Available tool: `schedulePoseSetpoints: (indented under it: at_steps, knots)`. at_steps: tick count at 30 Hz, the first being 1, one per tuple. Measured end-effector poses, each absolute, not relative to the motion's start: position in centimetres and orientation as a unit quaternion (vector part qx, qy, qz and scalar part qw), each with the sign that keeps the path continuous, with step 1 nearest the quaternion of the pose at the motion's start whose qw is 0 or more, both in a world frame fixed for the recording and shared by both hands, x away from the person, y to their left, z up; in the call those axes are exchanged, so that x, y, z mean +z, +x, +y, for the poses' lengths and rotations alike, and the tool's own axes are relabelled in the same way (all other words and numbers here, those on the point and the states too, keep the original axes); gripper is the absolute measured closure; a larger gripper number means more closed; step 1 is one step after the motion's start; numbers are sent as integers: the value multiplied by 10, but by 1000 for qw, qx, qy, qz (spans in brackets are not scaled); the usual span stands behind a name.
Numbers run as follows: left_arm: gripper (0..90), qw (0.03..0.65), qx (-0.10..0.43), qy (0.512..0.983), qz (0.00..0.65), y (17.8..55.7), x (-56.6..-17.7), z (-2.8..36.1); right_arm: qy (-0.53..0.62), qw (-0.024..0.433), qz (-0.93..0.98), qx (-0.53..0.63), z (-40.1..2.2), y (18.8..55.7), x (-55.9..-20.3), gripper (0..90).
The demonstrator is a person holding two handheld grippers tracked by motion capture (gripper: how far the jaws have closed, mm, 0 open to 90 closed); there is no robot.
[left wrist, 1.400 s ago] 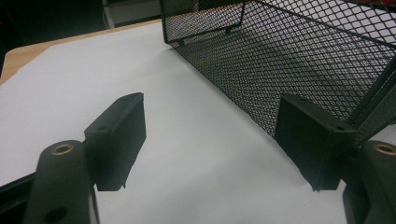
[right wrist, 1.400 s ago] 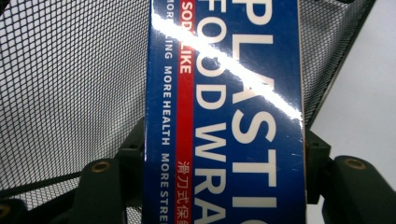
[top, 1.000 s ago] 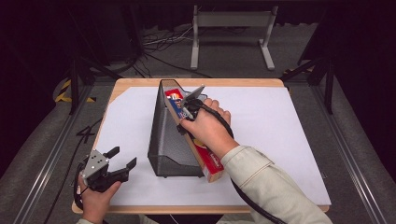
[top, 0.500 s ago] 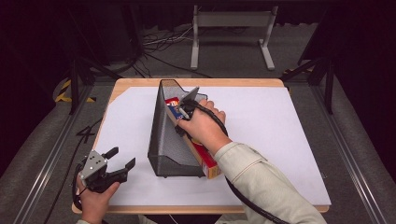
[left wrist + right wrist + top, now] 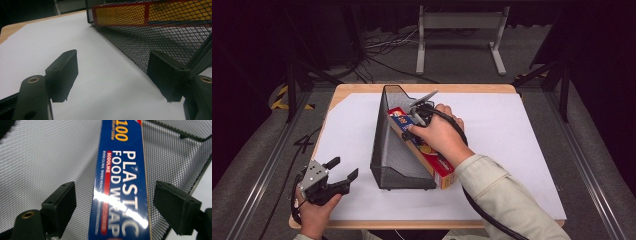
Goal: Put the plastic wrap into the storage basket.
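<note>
Fingers (image 5: 60, 207) of the right gripper (image 5: 117, 202) stand wide apart, one on each side of the plastic wrap box (image 5: 122, 185) with a clear gap to either pad, so they press on nothing; those jaws have just been opening, and the box lies between them, let go. From above, the person's right hand (image 5: 439, 135) hovers over the box (image 5: 422, 150) at the far end of the black mesh file holder (image 5: 394, 145), which stands near the middle of the white-covered table (image 5: 522, 150). To my eye the main job is mostly done: the box is already inside the holder, resting along its right-hand wall, and what seems left is to draw the hand clear and perhaps nudge the box straight, since its near end juts out past the holder's low front. Its long axis runs from far-left to near-right, the far end tipped up against the tall back of the holder and the near red end down by the table. Over at the near left corner, the left gripper (image 5: 329, 182) sits idle, its fingers (image 5: 62, 72) spread wide over bare white surface beside the holder's mesh (image 5: 155, 42), holding nothing.
</note>
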State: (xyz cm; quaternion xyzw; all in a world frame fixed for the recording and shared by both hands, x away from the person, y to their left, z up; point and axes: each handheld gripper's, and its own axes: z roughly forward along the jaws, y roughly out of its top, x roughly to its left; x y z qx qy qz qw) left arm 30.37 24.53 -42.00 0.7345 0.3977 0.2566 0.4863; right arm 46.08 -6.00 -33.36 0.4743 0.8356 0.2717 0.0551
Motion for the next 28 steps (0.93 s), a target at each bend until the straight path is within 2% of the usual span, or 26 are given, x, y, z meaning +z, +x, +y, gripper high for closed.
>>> schedulePoseSetpoints:
  at_steps: [7, 13, 14, 21, 28]
  knots:
    - [258, 487, 258, 733, 399, 304, -419, 245, 412, 80, 825, 379, -106, 437, -312, 181]
    - [258, 484, 257, 736, 398, 306, -420, 243, 357, 133, 798, 467, -175, 399, -311, 182]
    - [258, 484, 257, 735, 398, 306, -420, 243, 357, 133, 798, 467, -175, 399, -311, 182]
    - [257, 484, 258, 734, 400, 305, -419, 243, 341, 211, 763, 507, -268, 351, -350, 199]
    - [255, 482, 260, 737, 397, 304, -419, 242, 365, 229, 746, 508, -310, 336, -392, 212]
